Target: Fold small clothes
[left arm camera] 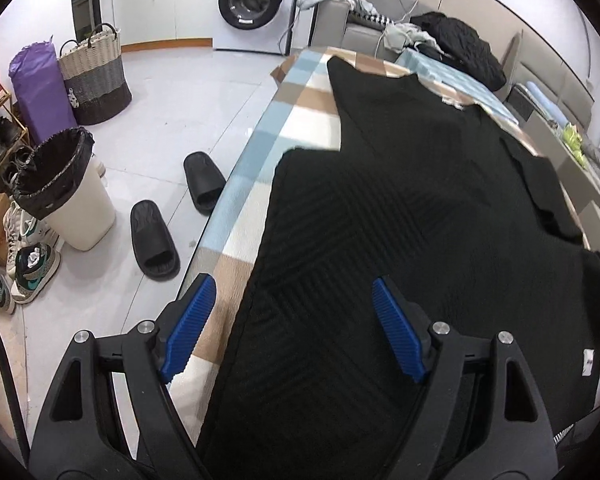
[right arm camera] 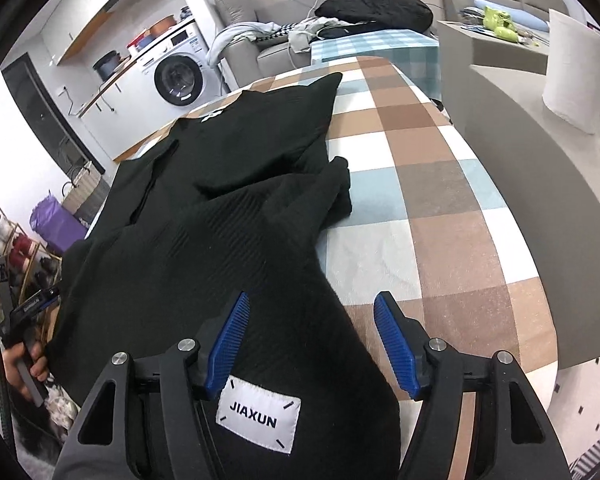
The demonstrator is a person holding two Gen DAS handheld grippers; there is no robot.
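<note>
My left fingers (left arm camera: pixel 288 320) stand wide with nothing pinched: one blue pad hangs over the checked cover, the other over the cloth, so the garment's left hem edge runs up between them. My right fingers (right arm camera: pixel 310 336) are also parted and empty, straddling the opposite hem edge just above the white woven label (right arm camera: pixel 259 419) that reads JIAXUN.

What both pairs hover over is a black ribbed knit garment (left arm camera: pixel 400 220), lying on the surface with its brown, white and pale-blue checked cloth (right arm camera: pixel 440 208). Its long axis runs straight away from me, from the hem at the near edge of the surface toward the far edge, where the collar end and a small white tag show. It sits toward the left edge of the surface; the right side is bare checks.

Each hand seems equally near its own hem corner, so I judge the coming move to be a two-handed pinch at the near edge.

The left side lies flat. The right side is rumpled, with a sleeve (right arm camera: pixel 332 188) bunched in folds, which I expect will need smoothing.
</note>
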